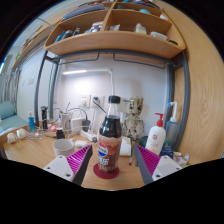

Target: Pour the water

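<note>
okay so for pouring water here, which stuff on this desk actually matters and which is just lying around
For the job:
- dark bottle with a red cap, standing between the open fingers, gaps on both sides
- white cup, left of the bottle, a likely target

Just lying about:
- white pump bottle
- small skeleton figure
- clutter on the upper shelf

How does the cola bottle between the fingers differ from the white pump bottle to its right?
The cola bottle is dark with a black cap and a colourful label; the pump bottle is white with a red pump head. The cola bottle stands between the fingers of the open gripper, on a round red coaster; the pump bottle stands beyond the right finger, straight on the desk. The cola bottle looks taller. Both stand upright.
</note>
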`<action>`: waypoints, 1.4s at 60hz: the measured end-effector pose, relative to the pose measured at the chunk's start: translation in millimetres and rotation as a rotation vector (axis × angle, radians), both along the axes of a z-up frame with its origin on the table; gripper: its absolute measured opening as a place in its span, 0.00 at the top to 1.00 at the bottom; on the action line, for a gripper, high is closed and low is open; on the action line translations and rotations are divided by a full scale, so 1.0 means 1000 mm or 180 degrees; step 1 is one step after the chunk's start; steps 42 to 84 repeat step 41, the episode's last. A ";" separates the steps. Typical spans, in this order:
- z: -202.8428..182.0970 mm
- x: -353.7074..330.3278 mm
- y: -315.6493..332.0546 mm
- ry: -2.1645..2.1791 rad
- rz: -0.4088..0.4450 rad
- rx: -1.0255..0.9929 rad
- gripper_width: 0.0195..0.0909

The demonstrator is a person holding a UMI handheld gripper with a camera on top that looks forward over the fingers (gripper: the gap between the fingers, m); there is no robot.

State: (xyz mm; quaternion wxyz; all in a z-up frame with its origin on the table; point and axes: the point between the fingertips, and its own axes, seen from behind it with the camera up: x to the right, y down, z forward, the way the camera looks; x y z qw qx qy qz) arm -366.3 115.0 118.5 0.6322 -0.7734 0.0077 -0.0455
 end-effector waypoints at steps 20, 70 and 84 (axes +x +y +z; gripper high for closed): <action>0.029 -0.030 -0.097 0.0115 -0.0308 0.0136 0.07; 0.055 -0.030 -0.116 0.0202 -0.0443 0.0368 0.07; 0.055 -0.030 -0.116 0.0202 -0.0443 0.0368 0.07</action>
